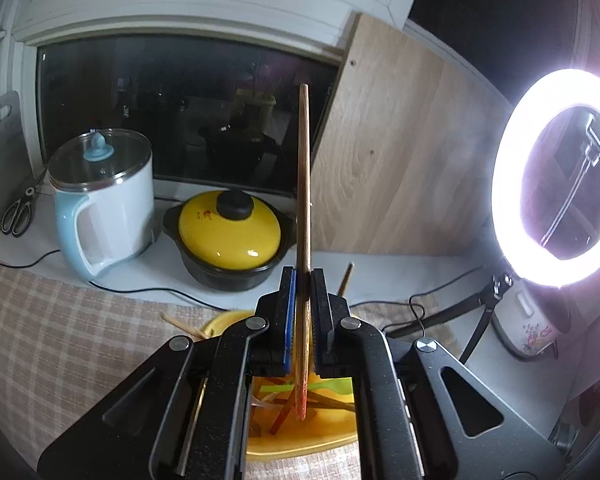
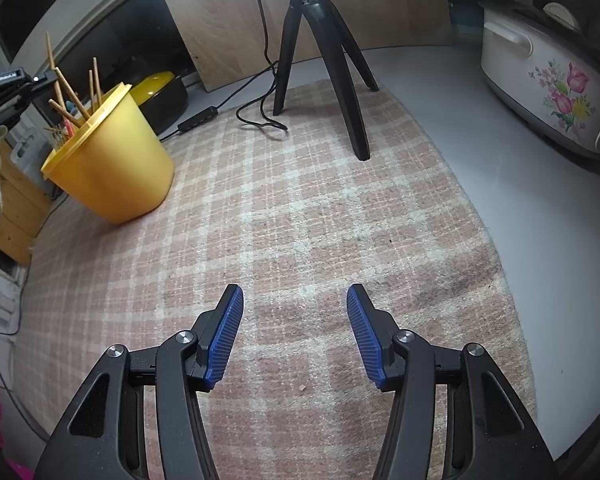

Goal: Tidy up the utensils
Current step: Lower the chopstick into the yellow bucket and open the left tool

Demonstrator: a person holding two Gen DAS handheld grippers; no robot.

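While the left claw (image 1: 303, 312) is clamping a wooden chopstick (image 1: 304, 184) upright between its pads, the stick's lower end is hanging over the yellow container (image 1: 300, 444), where more chopsticks (image 2: 74, 98) are leaning against the rim. Seen from the right wrist, that container (image 2: 112, 160) is sitting on the checked cloth (image 2: 300, 220) covering the worktop, well apart from the right claw (image 2: 295, 300), which is hovering with its jaws parted and nothing between them.

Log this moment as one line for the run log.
left gripper: shut on chopstick, above yellow container | right gripper: open, nothing held, over checked cloth | other chopsticks already in container
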